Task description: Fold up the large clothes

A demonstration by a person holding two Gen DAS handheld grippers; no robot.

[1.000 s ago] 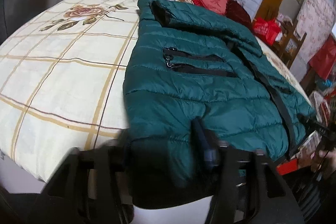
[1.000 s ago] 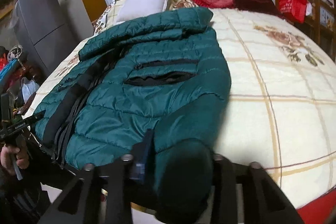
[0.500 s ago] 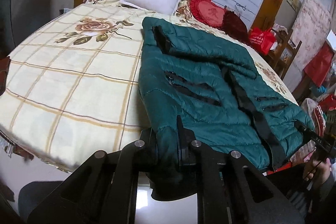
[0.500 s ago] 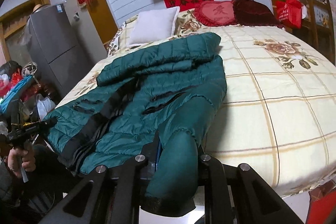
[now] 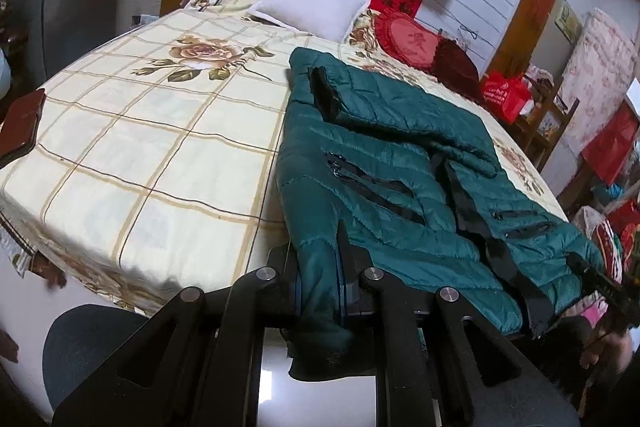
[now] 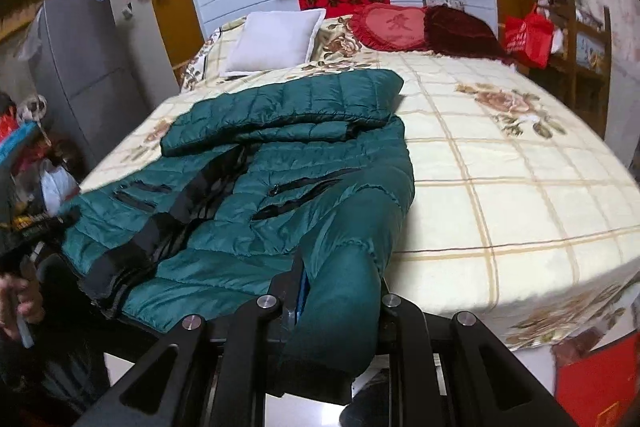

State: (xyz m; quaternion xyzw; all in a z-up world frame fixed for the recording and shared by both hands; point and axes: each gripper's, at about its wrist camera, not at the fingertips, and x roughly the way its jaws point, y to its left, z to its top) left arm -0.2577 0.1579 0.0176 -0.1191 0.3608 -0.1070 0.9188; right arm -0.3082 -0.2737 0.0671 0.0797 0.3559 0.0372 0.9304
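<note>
Green quilted fabric fills the near edge of both views: your jacket (image 5: 384, 163) lies front-up along the foot of the bed (image 5: 132, 147), hem and cuffs hanging over the edge toward you. Your left gripper (image 5: 320, 283) is clamped tight on one sleeve cuff, which droops below the fingers. Your right gripper (image 6: 340, 291) is pinched closed on the other sleeve (image 6: 340, 307), its cuff dangling the same way. Nothing lies on the checked bedspread between the jacket and the far end. Up there sit a white pillow (image 6: 276, 41), a red heart cushion (image 6: 390, 27) and a dark red one (image 6: 460, 27). Off the bed's corner, a red bag (image 6: 528, 35) hangs on a wooden rack, and a grey fridge (image 6: 80, 59) stands by the other side.
</note>
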